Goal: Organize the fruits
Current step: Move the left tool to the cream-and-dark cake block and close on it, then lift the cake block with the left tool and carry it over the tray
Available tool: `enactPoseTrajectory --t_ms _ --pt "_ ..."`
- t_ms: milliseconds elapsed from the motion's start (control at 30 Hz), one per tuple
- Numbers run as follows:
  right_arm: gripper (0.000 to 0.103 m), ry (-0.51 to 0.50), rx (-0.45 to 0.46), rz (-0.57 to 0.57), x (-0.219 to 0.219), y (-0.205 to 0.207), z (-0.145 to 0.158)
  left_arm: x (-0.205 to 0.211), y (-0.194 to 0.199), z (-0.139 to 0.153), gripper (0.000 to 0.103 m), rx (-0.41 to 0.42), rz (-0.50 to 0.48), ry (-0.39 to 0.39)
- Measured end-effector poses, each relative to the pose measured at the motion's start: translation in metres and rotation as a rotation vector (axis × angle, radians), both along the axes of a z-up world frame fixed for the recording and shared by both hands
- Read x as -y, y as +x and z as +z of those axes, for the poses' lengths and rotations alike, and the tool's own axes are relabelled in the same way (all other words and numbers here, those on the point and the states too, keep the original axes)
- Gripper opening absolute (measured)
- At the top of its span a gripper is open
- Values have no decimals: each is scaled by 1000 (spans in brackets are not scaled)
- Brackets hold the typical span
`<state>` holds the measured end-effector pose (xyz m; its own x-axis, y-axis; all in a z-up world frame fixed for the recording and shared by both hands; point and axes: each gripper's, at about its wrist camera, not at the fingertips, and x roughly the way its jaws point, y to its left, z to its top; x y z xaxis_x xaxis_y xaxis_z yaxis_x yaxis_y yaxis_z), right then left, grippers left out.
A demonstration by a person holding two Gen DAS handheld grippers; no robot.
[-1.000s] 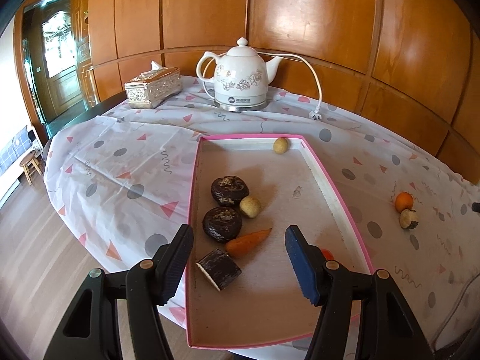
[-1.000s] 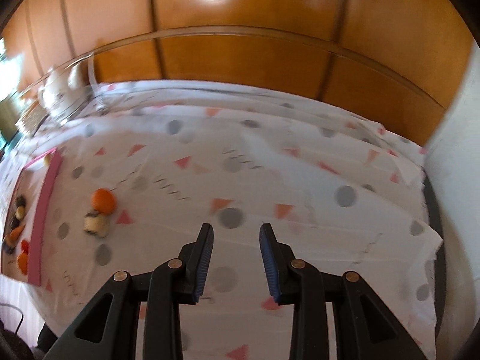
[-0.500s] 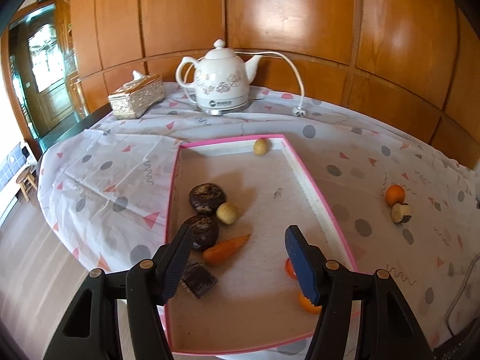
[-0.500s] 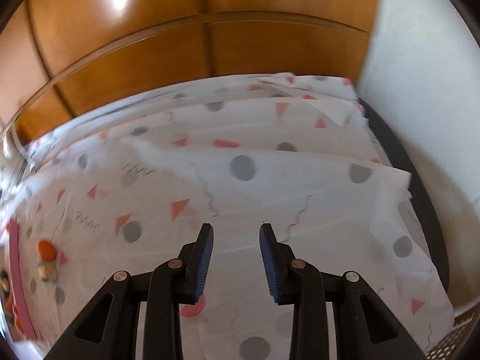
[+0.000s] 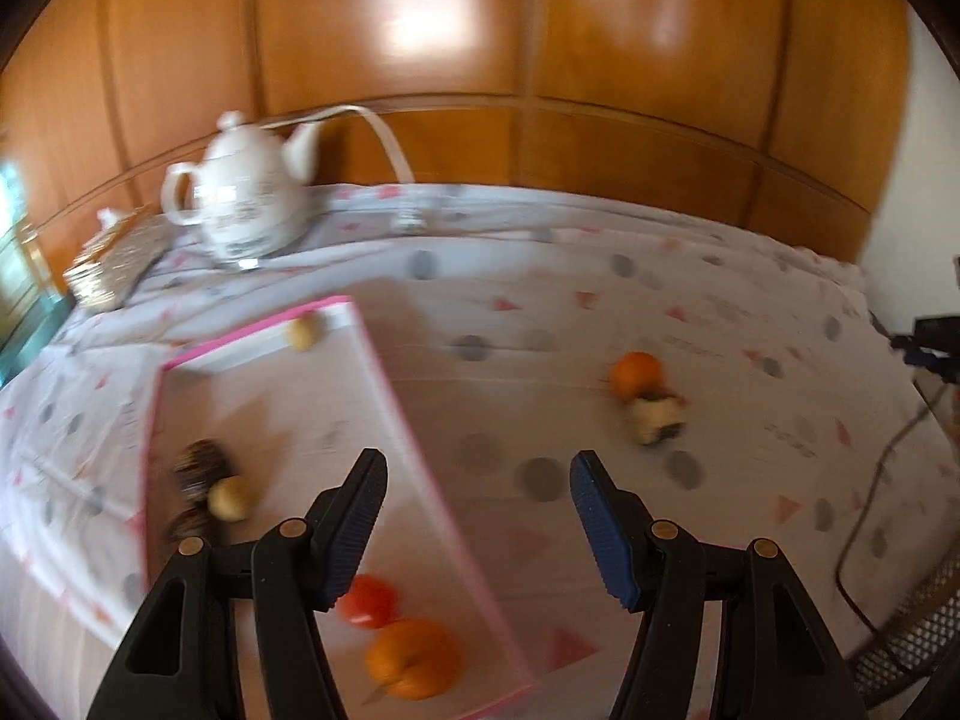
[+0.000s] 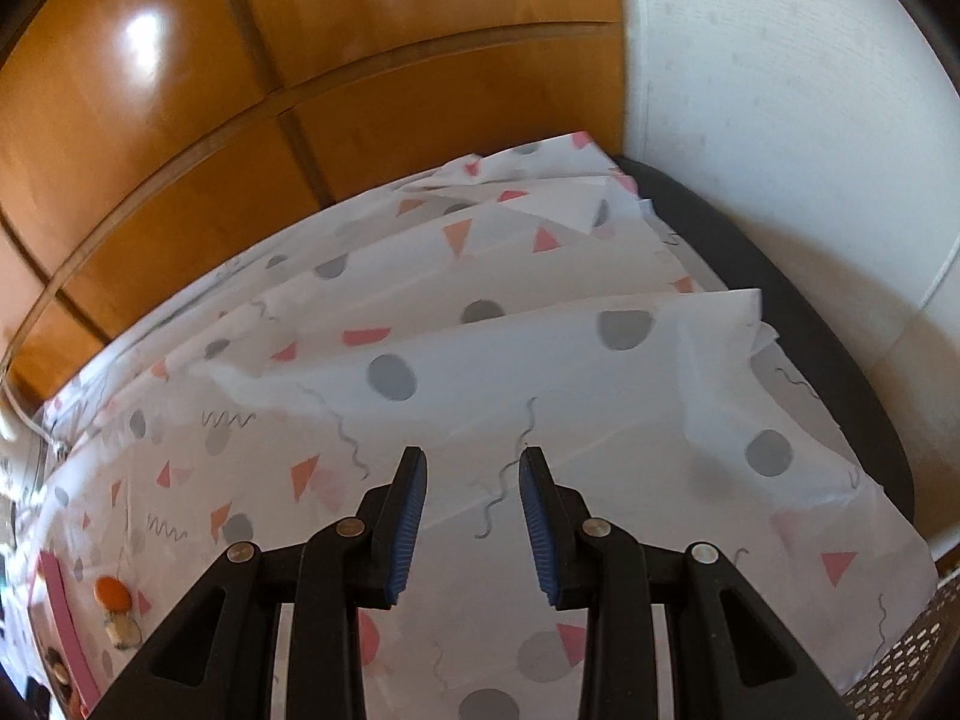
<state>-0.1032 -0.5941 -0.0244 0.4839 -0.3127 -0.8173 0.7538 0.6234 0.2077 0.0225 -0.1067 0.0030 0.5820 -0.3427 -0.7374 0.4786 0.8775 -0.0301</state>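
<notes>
My left gripper (image 5: 477,462) hangs open over the pink right rim of the tray (image 5: 384,384), nothing between its fingers. Inside the tray lie an orange (image 5: 414,666), a red tomato (image 5: 369,600), dark brown fruits (image 5: 201,462), a yellowish ball (image 5: 231,498) and a small pale fruit (image 5: 302,333). Outside on the cloth, ahead and to the right, sit a second orange (image 5: 636,373) and a pale, dark-skinned piece (image 5: 654,420). My right gripper (image 6: 473,455) hovers over bare tablecloth with a narrow empty gap; that orange (image 6: 114,593) lies far to its left.
A white teapot (image 5: 249,204) with its cord and plug (image 5: 408,216) and a silver tissue box (image 5: 114,264) stand at the back left. Wood panelling runs behind. The table's dark right edge (image 6: 840,360) meets a white wall. A wicker basket (image 5: 900,648) sits low right.
The left view has swung right: the tray slid to the left, the loose orange nearer the middle. The right view rolled toward the table's right end. Both jaws kept their width.
</notes>
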Motion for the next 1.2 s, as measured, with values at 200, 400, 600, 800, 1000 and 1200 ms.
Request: enactPoseTrajectory --t_ms 200,400,600,800,1000,1200 --pt "35 66 22 -50 14 -10 -6 50 6 -15 64 -86 -90 -9" --pt "35 65 25 -38 11 -9 -5 96 16 -33 64 -159 -142 -10" --pt "35 65 31 -34 12 -8 -4 121 30 -54 64 -210 -133 13" --pt "35 57 25 -20 11 -5 -5 136 43 -77 33 -250 -115 30" --pt "35 49 -1 8 9 0 -8 128 36 -78 32 -222 -119 27" --pt "35 45 -25 5 10 2 -11 103 29 -75 32 -222 -86 8"
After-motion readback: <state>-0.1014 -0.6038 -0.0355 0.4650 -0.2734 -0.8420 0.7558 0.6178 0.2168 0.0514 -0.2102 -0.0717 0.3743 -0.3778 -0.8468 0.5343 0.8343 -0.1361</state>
